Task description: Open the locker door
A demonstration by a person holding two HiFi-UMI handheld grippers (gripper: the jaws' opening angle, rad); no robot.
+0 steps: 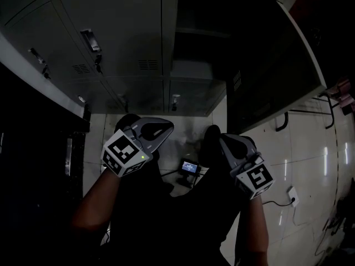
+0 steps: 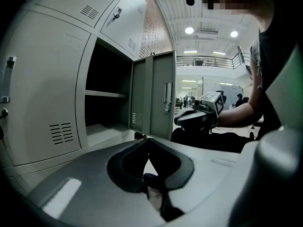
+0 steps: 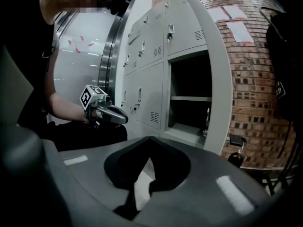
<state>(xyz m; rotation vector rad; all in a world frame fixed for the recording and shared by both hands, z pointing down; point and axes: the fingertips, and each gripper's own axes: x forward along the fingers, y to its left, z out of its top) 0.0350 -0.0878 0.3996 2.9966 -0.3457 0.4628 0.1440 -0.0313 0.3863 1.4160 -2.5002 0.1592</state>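
The locker compartment (image 2: 106, 103) stands open, with a shelf inside and nothing on it. Its grey door (image 2: 158, 100) is swung wide, the handle (image 2: 167, 97) facing out; in the head view the door (image 1: 272, 65) is the dark panel at upper right. My left gripper (image 1: 138, 143) and right gripper (image 1: 238, 154) hang low near my body, apart from the lockers. In the left gripper view the left gripper's (image 2: 148, 139) jaw tips meet on nothing. The right gripper (image 3: 150, 138) is likewise shut and empty. Each gripper shows in the other's view.
Closed locker doors with handles (image 1: 91, 40) fill the left of the bank. A small device with a lit screen (image 1: 189, 167) lies on the tiled floor between my feet, and a cable with a plug (image 1: 291, 195) to the right. A brick wall (image 3: 255, 79) flanks the lockers.
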